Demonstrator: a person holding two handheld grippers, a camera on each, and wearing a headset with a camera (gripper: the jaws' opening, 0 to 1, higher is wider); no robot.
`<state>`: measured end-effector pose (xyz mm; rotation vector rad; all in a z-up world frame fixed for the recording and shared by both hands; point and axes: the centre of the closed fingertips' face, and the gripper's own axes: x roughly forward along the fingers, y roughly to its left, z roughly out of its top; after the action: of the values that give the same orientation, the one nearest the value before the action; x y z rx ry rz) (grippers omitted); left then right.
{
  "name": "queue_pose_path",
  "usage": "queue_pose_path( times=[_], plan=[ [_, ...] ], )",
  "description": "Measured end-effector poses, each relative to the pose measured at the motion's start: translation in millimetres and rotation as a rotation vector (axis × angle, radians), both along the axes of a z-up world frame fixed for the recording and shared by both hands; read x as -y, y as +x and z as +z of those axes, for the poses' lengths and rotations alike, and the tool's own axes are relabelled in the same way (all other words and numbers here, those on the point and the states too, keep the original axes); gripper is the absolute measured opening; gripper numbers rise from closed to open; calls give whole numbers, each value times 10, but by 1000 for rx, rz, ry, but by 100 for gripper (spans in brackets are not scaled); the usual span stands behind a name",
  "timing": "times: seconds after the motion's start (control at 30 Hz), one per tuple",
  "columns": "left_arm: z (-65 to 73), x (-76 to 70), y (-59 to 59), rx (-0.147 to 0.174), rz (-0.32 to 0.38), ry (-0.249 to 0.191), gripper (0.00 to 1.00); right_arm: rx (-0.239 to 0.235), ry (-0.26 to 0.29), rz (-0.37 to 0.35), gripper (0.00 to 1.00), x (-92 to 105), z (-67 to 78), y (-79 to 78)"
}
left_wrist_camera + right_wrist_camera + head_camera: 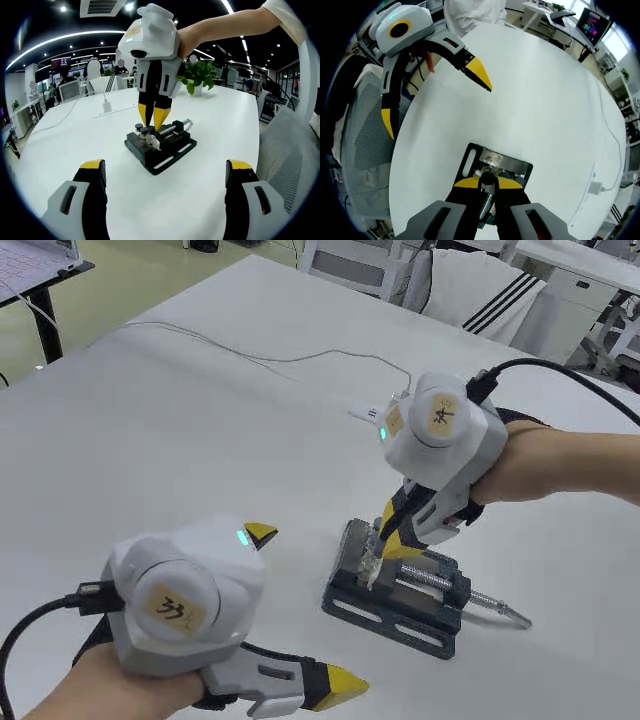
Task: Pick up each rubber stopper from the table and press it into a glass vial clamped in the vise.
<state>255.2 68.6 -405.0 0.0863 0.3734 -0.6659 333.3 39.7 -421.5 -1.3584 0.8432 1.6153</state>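
Yellow-tipped left gripper (300, 608): nearest item, lower left in the head view. Jaws spread wide with nothing between them, hovering over bare table (150, 440), which is white and matte.

Vise (400, 602): dark metal, standing on the table just beyond the left gripper. Its screw handle sticks out to the right in the head view.

Glass vials (374, 562): clamped upright in a short row between the vise jaws. In the left gripper view, three seated stoppers (144, 130), black, cap the row.

Right gripper (394, 537): directly above the vise, pointing down. Jaws drawn narrow on the rubber stopper (487, 177), which is dark, round and pinched between the yellow tips over the vial row. Whether it touches a vial cannot be told.

Plug (368, 412) with thin cable (250, 357): white, lying on the table well beyond the vise.

Chair (470, 290): at the far table edge, draped in white cloth with dark stripes.

Plant (196, 75): green, at the far side of the table in the left gripper view.
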Motion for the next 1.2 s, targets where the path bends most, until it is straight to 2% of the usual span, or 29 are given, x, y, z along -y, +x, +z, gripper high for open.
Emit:
queue_pose_path(
  times=[0.07,0.4,1.0,1.2],
  plan=[
    [-18,9,-15,-4,-3,-1,99,-11,-2,-11,5,-2,-16,-1],
    [-87,8,-54,-25,-4,2,99,-9,-19,0,5,10,-52,18],
    [-96,61,-41,-34,-21,2,99,-16,-67,16,5,10,-91,5],
    [-99,81,-29,-37,-28,5,99,-17,-75,-17,4,15,-100,10]
  ],
)
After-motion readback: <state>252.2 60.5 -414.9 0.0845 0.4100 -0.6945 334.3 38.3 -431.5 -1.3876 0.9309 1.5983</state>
